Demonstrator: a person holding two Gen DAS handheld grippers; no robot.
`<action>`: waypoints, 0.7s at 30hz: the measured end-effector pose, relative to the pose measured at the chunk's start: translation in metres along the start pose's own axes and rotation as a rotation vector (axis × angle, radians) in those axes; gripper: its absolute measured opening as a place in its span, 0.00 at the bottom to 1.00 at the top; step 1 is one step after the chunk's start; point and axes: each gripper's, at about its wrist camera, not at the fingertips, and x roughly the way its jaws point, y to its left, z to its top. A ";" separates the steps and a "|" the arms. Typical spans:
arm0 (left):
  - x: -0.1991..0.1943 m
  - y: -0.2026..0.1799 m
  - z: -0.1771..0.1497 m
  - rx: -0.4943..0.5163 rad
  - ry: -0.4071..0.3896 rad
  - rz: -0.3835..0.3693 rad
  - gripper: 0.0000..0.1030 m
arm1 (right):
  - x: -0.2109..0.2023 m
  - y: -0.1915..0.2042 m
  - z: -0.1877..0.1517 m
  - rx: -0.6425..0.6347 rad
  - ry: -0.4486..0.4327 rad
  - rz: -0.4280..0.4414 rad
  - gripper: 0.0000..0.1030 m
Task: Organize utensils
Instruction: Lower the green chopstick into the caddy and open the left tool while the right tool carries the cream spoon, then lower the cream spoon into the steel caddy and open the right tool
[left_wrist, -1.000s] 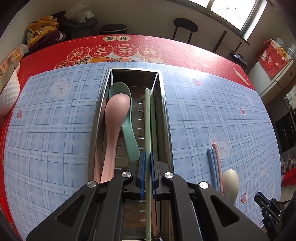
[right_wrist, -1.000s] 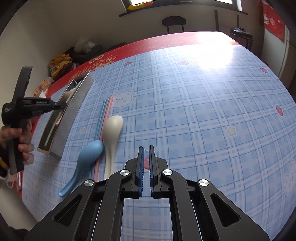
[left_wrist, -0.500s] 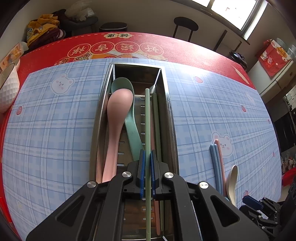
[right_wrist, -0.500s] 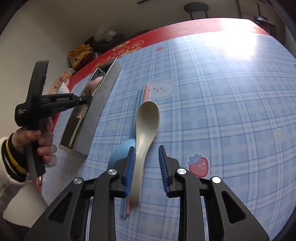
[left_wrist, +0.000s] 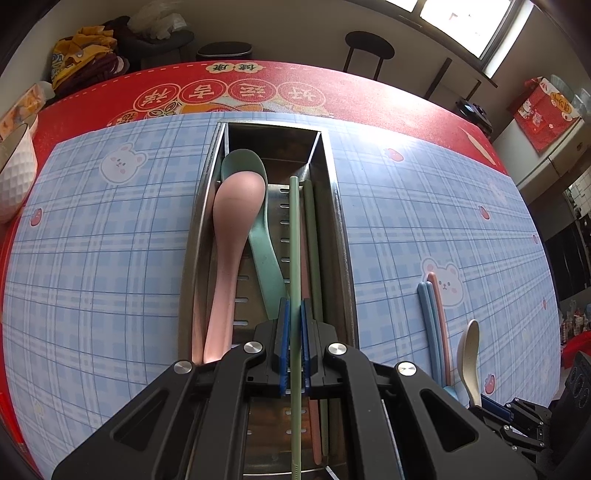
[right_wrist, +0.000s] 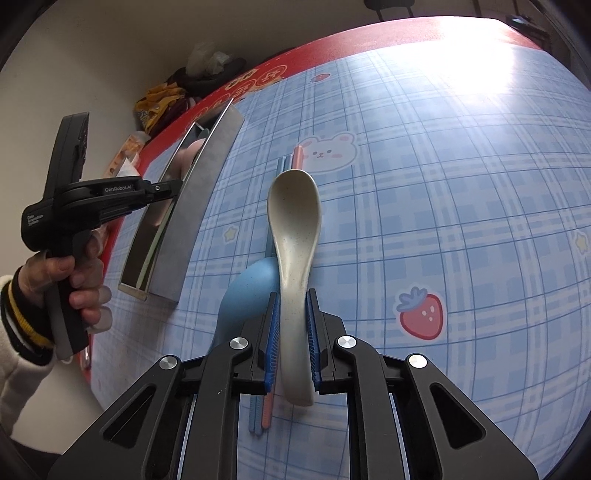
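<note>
My left gripper (left_wrist: 294, 314) is shut on a green chopstick (left_wrist: 294, 240), held lengthwise over a steel tray (left_wrist: 341, 236). In the tray lie a pink spoon (left_wrist: 236, 210), a green spoon (left_wrist: 243, 162) and more chopsticks. To the right on the mat rest blue and pink chopsticks (left_wrist: 430, 321) and a cream spoon (left_wrist: 469, 343). My right gripper (right_wrist: 292, 302) straddles the cream spoon (right_wrist: 293, 210) at its handle; its jaws are closing and the pads touch both sides. A blue spoon (right_wrist: 251, 291) lies just left, partly under the cream one.
A white bowl (left_wrist: 14, 181) stands at the mat's far left. A hand (right_wrist: 74, 273) holds the left gripper (right_wrist: 173, 190) beside the tray (right_wrist: 199, 199), near the table's left edge. Bare blue plaid mat (right_wrist: 461, 221) spreads to the right.
My right gripper came down and leftward to the cream spoon, opened, then narrowed around its handle. The left gripper kept still with the green chopstick.
</note>
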 end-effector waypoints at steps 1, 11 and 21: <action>0.001 0.000 0.000 0.000 0.001 0.000 0.06 | -0.003 -0.001 0.001 0.004 -0.010 -0.006 0.13; 0.009 -0.010 0.015 0.015 0.001 0.020 0.06 | -0.018 -0.017 0.000 0.048 -0.043 -0.040 0.13; -0.041 -0.002 0.005 0.050 -0.083 -0.018 0.41 | -0.019 0.008 0.022 0.014 -0.050 -0.026 0.13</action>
